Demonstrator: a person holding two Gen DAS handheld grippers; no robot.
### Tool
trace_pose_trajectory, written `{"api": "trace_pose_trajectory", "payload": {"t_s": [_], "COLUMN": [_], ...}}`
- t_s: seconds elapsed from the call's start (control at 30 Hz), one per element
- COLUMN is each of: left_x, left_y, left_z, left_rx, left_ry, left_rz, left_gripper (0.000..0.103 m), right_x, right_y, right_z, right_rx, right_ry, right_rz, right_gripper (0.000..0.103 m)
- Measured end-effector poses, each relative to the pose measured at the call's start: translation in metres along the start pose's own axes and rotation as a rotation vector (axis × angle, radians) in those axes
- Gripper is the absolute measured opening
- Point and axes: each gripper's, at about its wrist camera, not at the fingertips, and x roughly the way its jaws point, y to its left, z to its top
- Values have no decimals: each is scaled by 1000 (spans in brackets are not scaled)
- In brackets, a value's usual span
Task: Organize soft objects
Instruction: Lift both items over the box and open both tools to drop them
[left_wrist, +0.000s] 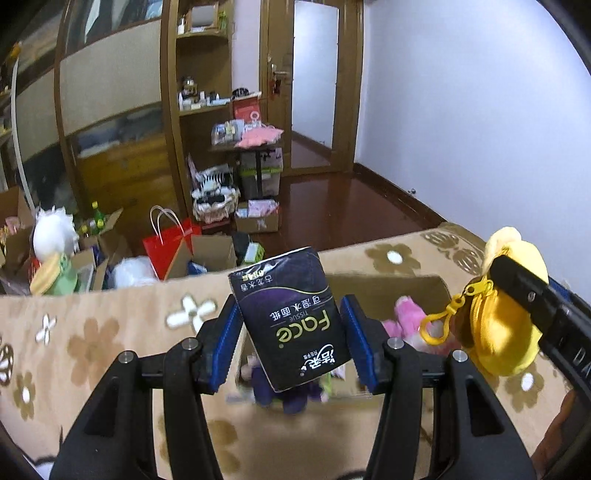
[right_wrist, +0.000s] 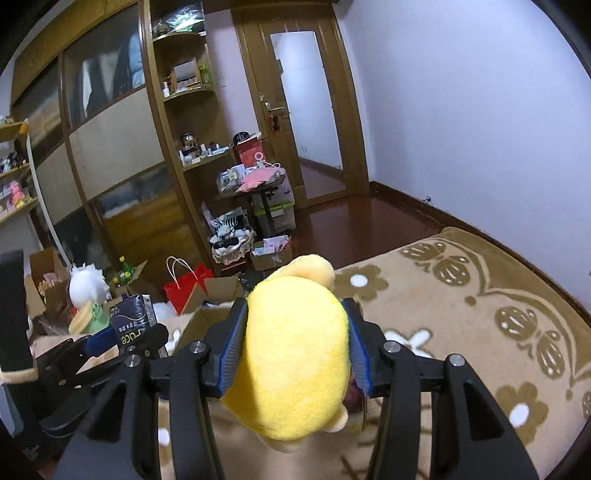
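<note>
While both grippers hang above the flower-patterned blanket (left_wrist: 92, 332), each has a soft item clamped between its blue pads. The left gripper (left_wrist: 290, 341) is clenched on a dark pack of facial tissues (left_wrist: 291, 321), tilted, directly over an open cardboard box (left_wrist: 424, 288) that sits on the blanket. The right gripper (right_wrist: 295, 345) squeezes a yellow plush toy (right_wrist: 295, 354); from the left wrist view a yellow plastic clip (left_wrist: 443, 317) dangles from it, beside the box's right side. Inside the box, a pink plush (left_wrist: 406, 317) and something purple (left_wrist: 291, 397) already lie, so sorting looks partly done. These two items seem still to be placed, and it is unclear whether they are bound for the box or just lifted from it.
</note>
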Motion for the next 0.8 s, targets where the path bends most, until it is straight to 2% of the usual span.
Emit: {"api": "trace_pose_trajectory", "payload": {"t_s": [0.23, 0.37, 0.53, 0.7, 0.8], "left_x": [37, 57, 71, 73, 67], "left_y": [-4, -14, -28, -28, -22], "left_z": [20, 14, -2, -7, -6], "left_rx": [15, 54, 121, 113, 87], "left_ry": [-7, 13, 22, 24, 28], "left_rz": [1, 4, 21, 51, 42], "left_gripper": [54, 55, 56, 77, 79], "right_x": [39, 61, 75, 78, 73], "right_y": [-12, -13, -22, -26, -29], "right_z": [17, 14, 5, 5, 6], "right_rx": [43, 22, 57, 70, 87], "right_ry": [37, 72, 112, 131, 135], "right_rz": [69, 66, 78, 85, 102], "right_gripper": [55, 56, 64, 68, 75]}}
